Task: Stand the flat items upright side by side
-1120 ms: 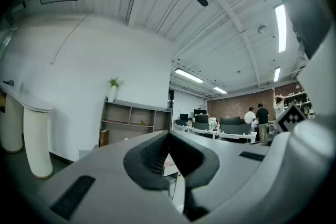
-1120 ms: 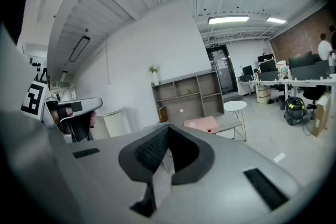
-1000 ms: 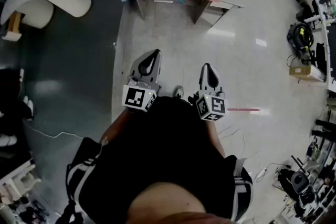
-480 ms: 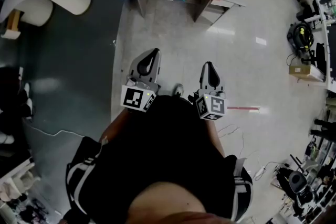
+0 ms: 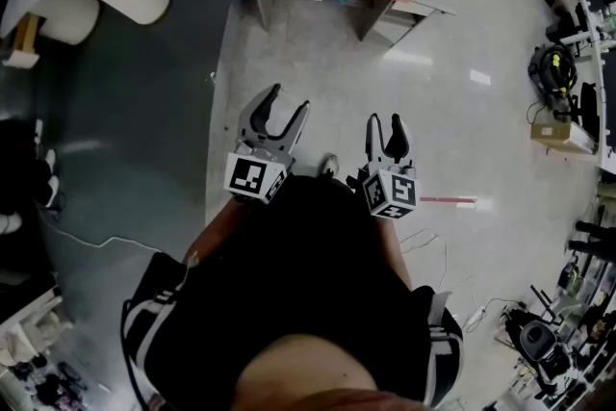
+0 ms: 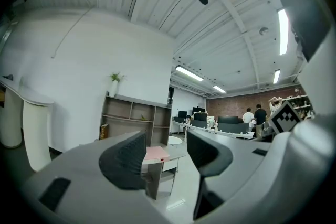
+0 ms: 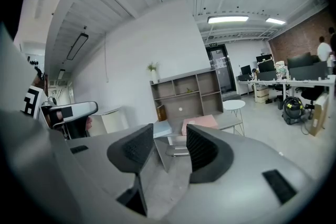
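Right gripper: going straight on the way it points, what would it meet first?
Nothing close: bare floor, then probably the desk bearing the blue folder and pink folder; depth is unclear.

Right gripper (image 7: 169, 139): the jaws have just been opening and stand apart, with nothing between the pads. Seen past the gap, a grey desk (image 7: 228, 120) carries a blue flat item (image 7: 161, 127) at 11 o'clock and a pink flat item (image 7: 200, 121) at 1 o'clock. A shelf unit (image 7: 184, 93) stands at 12 o'clock and a round white table (image 7: 233, 104) at 2 o'clock.
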### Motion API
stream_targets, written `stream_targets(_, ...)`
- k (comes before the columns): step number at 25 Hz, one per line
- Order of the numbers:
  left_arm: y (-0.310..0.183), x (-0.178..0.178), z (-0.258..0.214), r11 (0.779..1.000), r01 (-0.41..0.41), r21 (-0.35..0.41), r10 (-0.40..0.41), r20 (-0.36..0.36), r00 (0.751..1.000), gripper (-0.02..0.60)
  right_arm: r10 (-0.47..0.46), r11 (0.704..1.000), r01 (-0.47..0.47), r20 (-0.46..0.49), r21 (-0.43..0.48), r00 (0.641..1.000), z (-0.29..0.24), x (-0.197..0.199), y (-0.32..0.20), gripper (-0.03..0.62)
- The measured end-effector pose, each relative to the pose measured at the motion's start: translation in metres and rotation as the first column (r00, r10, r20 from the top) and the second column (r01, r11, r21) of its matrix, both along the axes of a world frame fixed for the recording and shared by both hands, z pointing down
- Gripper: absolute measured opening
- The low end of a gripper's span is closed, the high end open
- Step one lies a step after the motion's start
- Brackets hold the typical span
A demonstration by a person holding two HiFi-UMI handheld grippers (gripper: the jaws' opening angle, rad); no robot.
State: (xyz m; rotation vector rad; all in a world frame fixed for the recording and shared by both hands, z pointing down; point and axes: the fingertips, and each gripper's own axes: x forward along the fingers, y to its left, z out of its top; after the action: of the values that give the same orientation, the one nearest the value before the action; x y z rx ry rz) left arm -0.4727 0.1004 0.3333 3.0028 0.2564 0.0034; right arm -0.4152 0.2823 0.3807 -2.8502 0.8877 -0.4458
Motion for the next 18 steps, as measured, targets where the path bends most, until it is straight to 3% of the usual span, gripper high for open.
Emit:
stream_targets(11,-0.045,-0.016,0.017,0.998,-0.030,-0.052,0.032,0.041,0.999,0.233,0.044,0.999,-0.045,0.062,0.016,0.997,0.019,-0.008,-0.046,0.203)
stream_targets(18,-0.058,-0.008,0.029,0.996,-0.067,-0.055,0.070,0.042,0.997,0.233,0.064,0.996,-0.069,0.097,0.051,0.993,0.031,0.000,-0.064,0.204)
